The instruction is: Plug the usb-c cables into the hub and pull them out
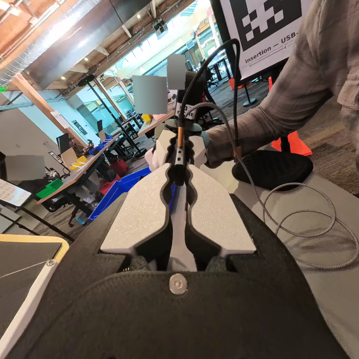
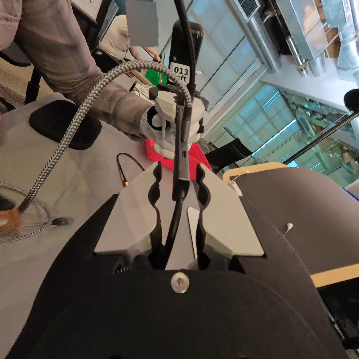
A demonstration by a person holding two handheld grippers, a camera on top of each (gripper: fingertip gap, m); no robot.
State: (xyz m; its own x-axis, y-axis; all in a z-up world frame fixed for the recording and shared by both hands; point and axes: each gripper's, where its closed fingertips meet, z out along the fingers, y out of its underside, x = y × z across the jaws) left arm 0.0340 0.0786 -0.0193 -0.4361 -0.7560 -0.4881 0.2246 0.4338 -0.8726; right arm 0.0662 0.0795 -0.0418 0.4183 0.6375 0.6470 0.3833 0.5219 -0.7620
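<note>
Hub sits edge-on, clamped in the left tongs; we judge this braces it against plugging force. Right tongs stand apart, straddling its black tail. Braided cable's plug lies against the hub's far end; we cannot tell whether it is seated.

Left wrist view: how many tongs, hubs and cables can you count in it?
Tongs: 2, the left tongs up close and the right tongs farther off
Hub: 1, the dark grey hub between them
Cables: 2, the black cable and the grey braided cable
Total: 5
</note>
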